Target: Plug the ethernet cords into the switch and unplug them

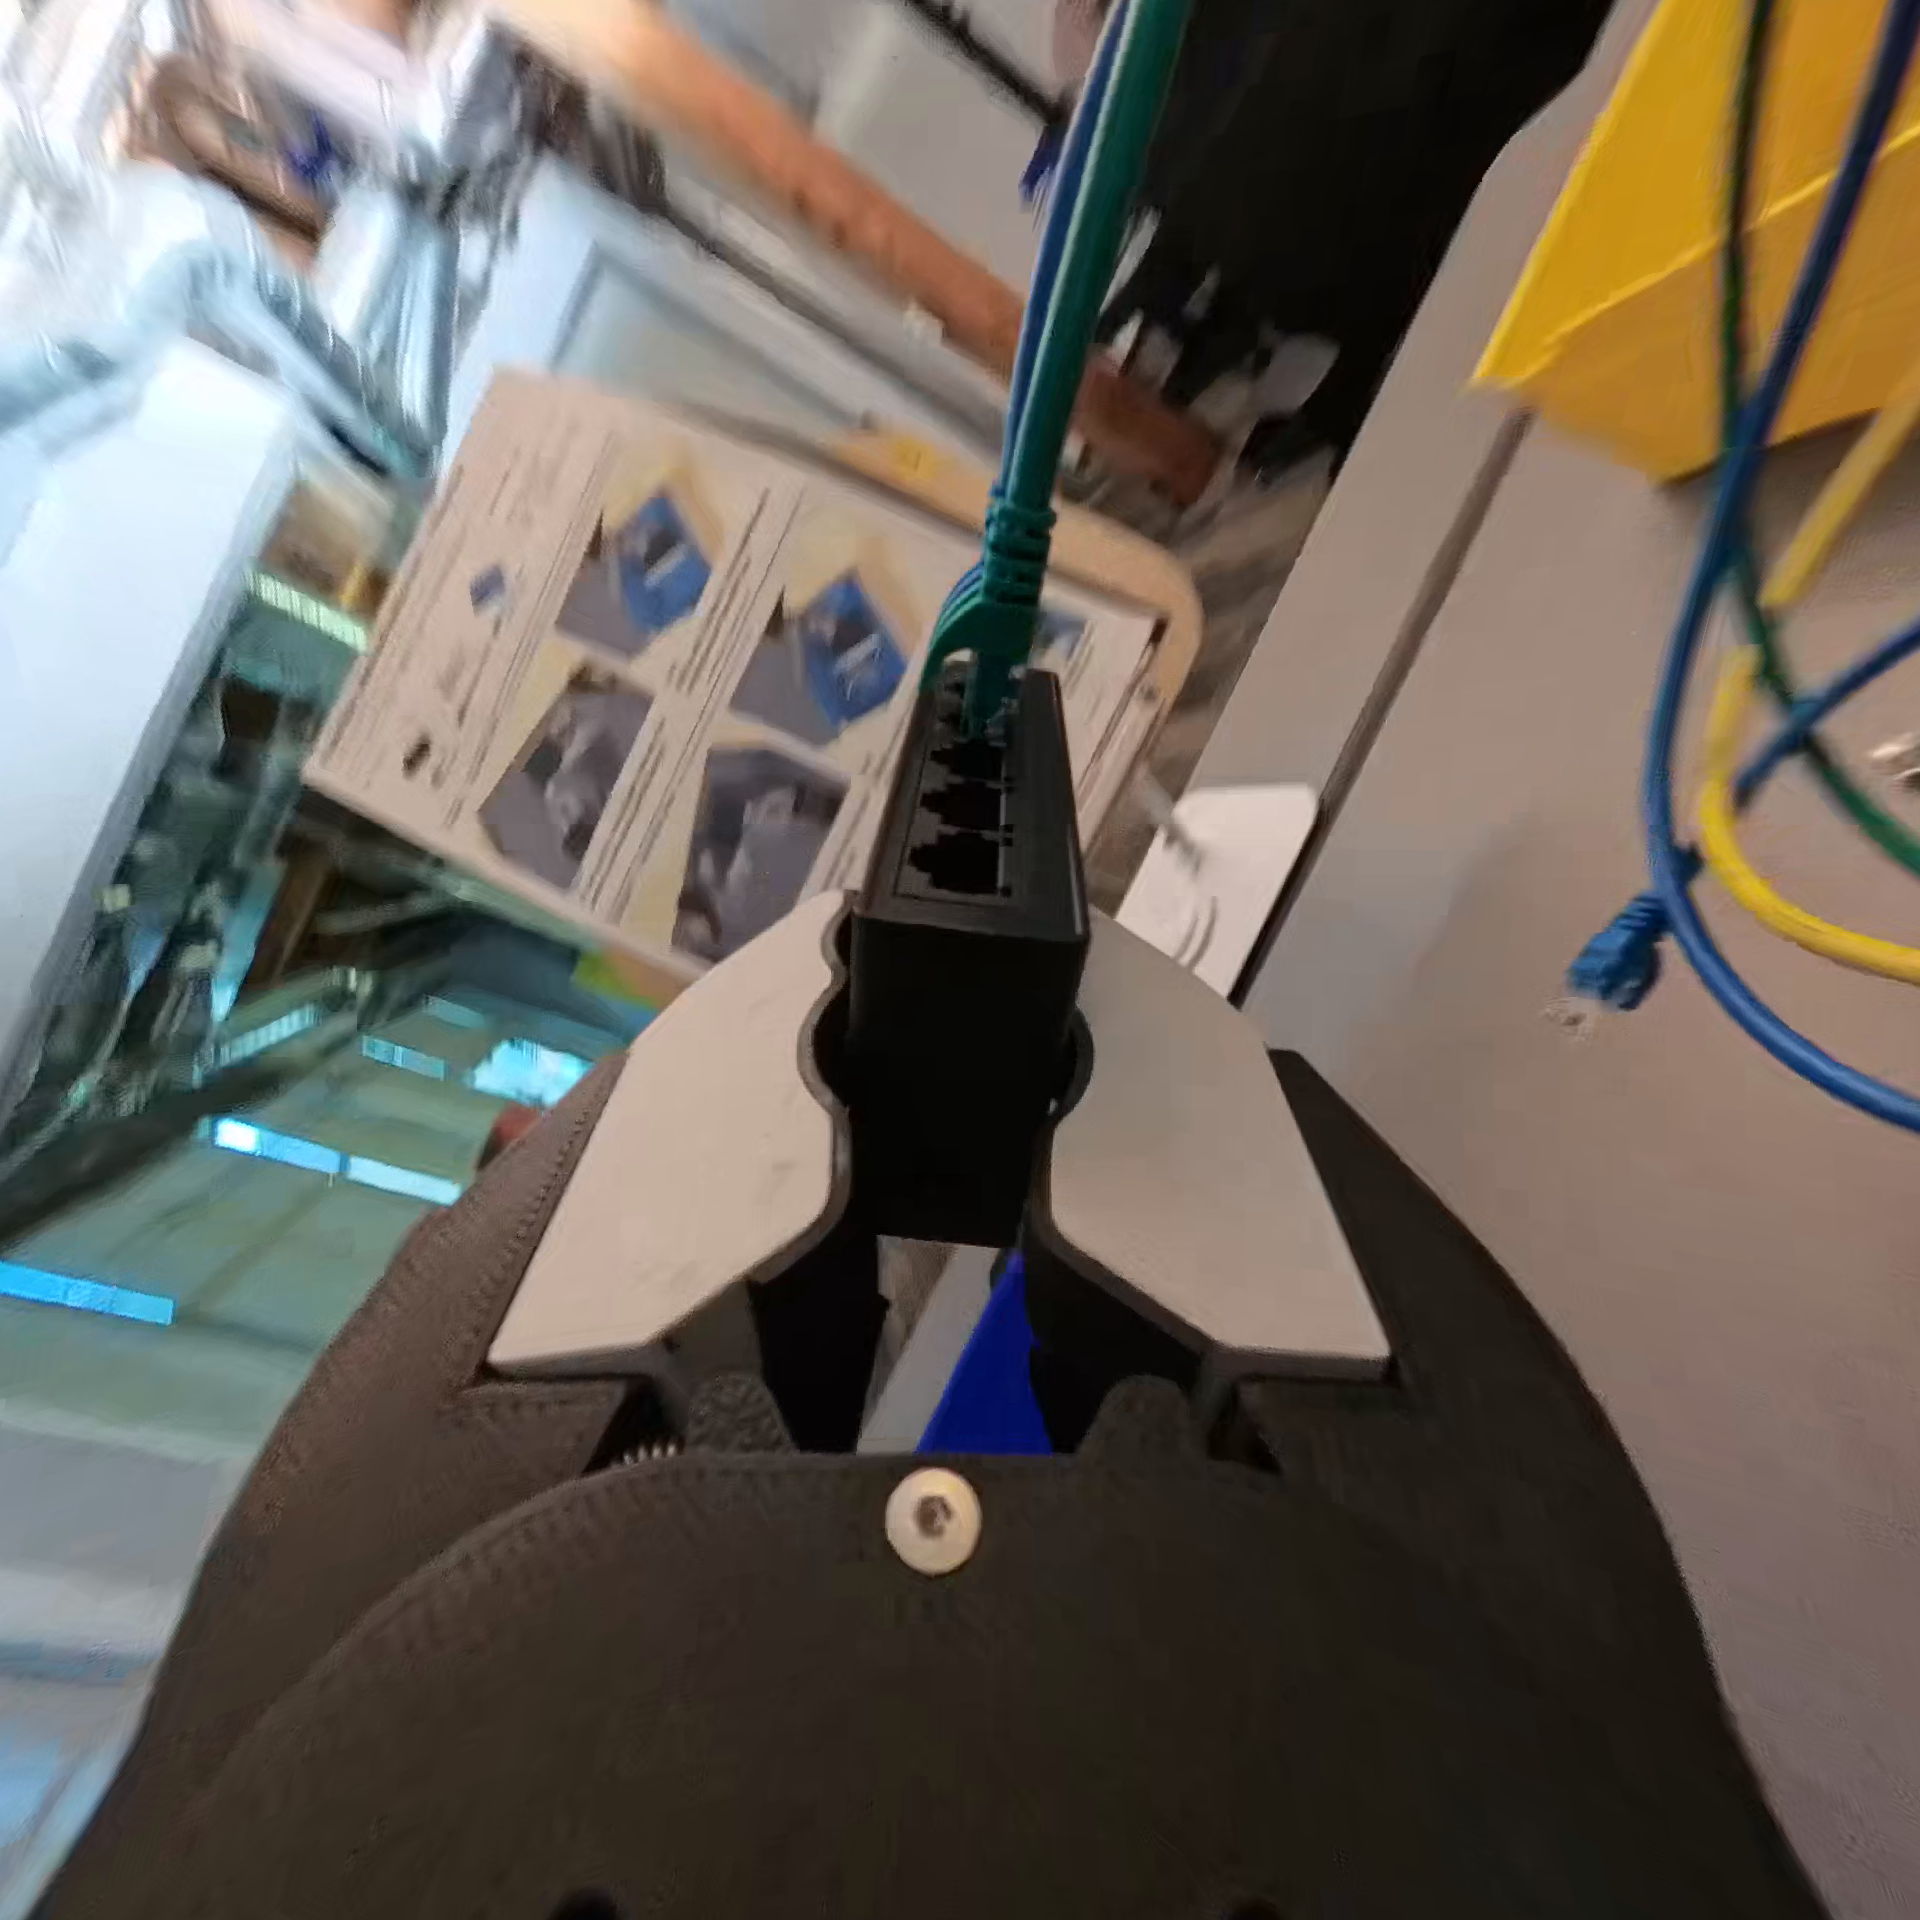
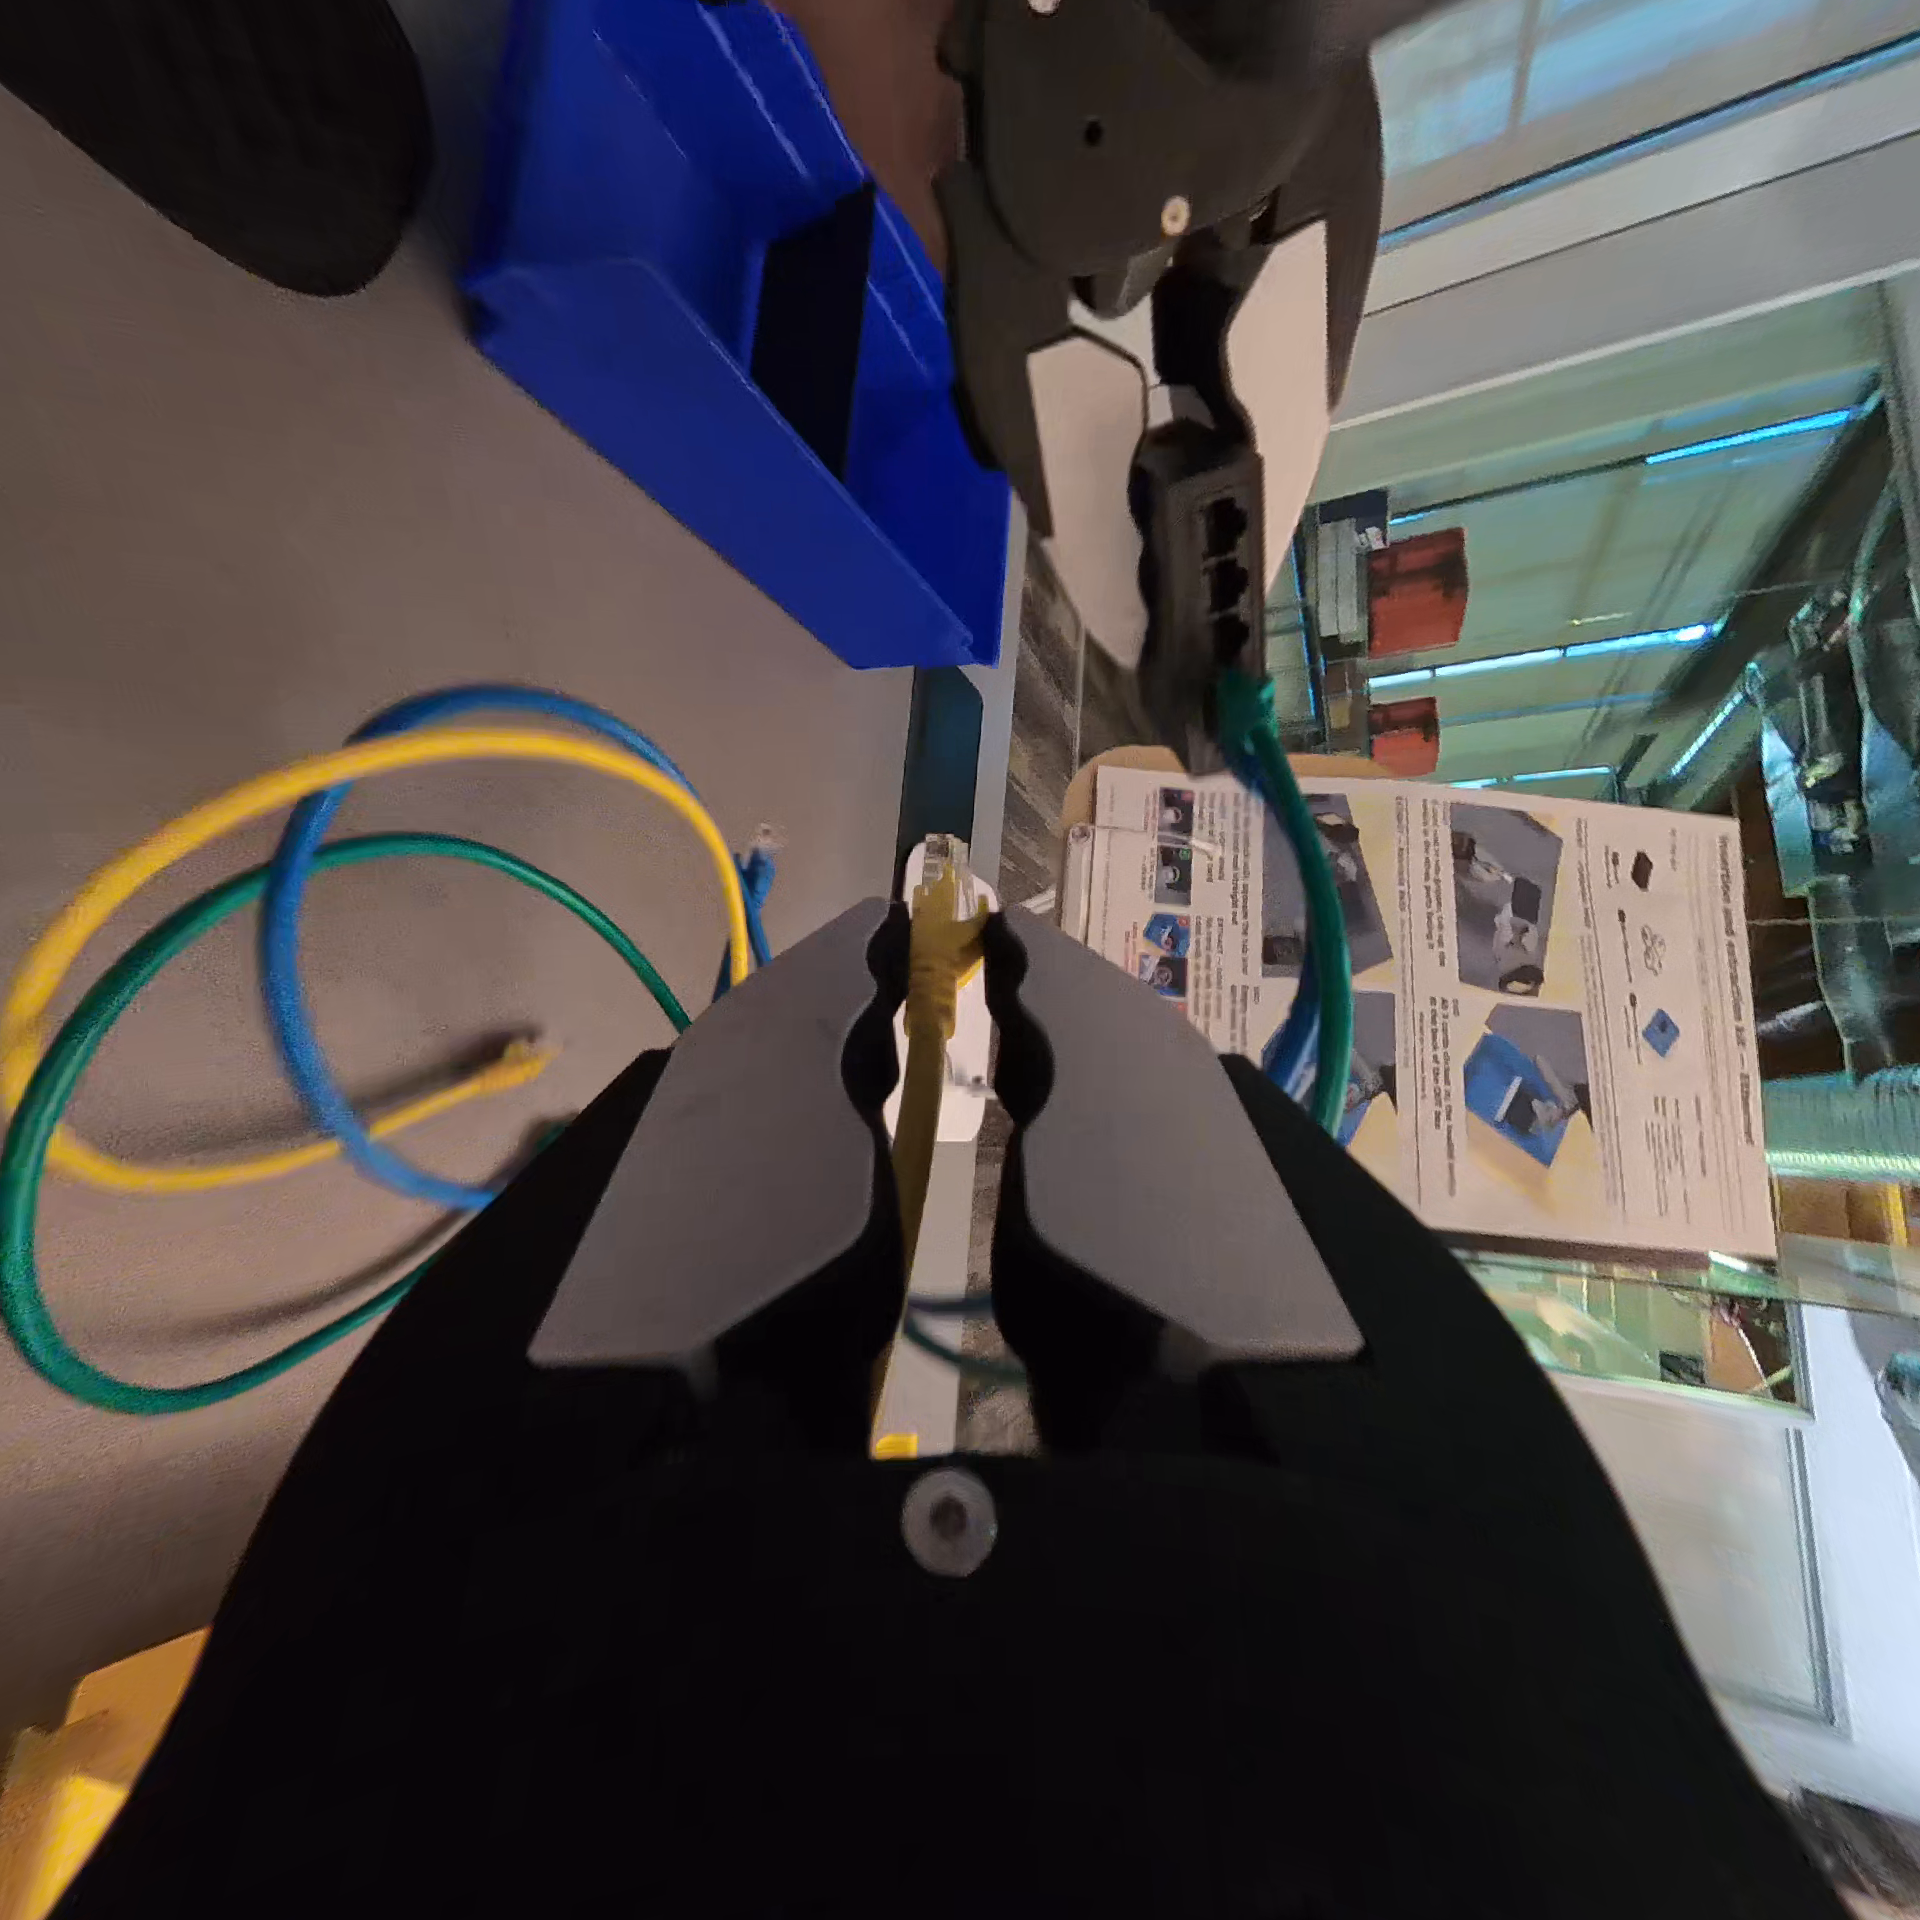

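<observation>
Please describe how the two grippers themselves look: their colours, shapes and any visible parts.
The left gripper and the right gripper look alike: a black, ridged printed body, one round screw in the middle, and two flat pale grey fingers with wavy black inner edges. No sleeves or cables of their own show.

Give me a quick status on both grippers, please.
Left gripper shut on switch, green cord plugged in. Right gripper shut on yellow cord, clear path.

Grey table (image 2: 260, 540), matte and bare in patches. Lying on it: loose loops of yellow cord (image 2: 436, 753), blue cord (image 2: 301, 997) and green cord (image 2: 135, 1049), crossing over one another. Blue bin (image 2: 665, 343) sitting near the table edge. Yellow bin (image 1: 1621, 260) resting on the same grey top, cords trailing just beside it.
</observation>
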Motion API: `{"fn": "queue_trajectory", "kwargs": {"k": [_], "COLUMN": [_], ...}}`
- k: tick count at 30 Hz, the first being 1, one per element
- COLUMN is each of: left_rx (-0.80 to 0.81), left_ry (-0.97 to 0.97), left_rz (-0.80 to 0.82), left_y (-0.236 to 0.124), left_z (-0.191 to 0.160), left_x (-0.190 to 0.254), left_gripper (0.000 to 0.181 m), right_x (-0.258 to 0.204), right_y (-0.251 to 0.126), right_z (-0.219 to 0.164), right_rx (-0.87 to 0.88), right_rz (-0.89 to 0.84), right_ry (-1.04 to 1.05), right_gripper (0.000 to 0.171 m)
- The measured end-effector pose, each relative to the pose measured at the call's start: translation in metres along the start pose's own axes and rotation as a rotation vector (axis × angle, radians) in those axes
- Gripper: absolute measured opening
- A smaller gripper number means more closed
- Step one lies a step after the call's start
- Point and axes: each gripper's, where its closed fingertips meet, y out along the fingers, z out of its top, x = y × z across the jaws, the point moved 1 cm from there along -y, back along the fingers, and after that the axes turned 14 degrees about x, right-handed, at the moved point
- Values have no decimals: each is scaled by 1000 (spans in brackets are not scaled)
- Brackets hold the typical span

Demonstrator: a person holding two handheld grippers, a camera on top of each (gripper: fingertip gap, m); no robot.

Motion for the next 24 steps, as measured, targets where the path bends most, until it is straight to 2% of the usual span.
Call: {"fn": "queue_trajectory", "kwargs": {"k": [1,4,13,20,24], "left_rx": [-60,-82,25,7,0], "left_ry": [-30,-113,-218,-185,-170], "left_rz": [3,36,50,41,17], "left_y": [0,-1,-20,-27,-25], "left_z": [-13,-31,-25,-32,-30], "left_x": [-4,-14,-38,-42,-37], "left_gripper": [31,32,32,33,33], "right_x": [-4,-30,-138,-162,-159], "right_y": [-2,-4,17,21,19], "right_z": [-1,-9,-68,-78,-69], "right_rx": [-10,-47,-223,-256,-199], "right_rz": [-15,9,86,77,68], "right_ry": [9,59,335,406,581], "right_gripper": [15,15,15,17,24]}}
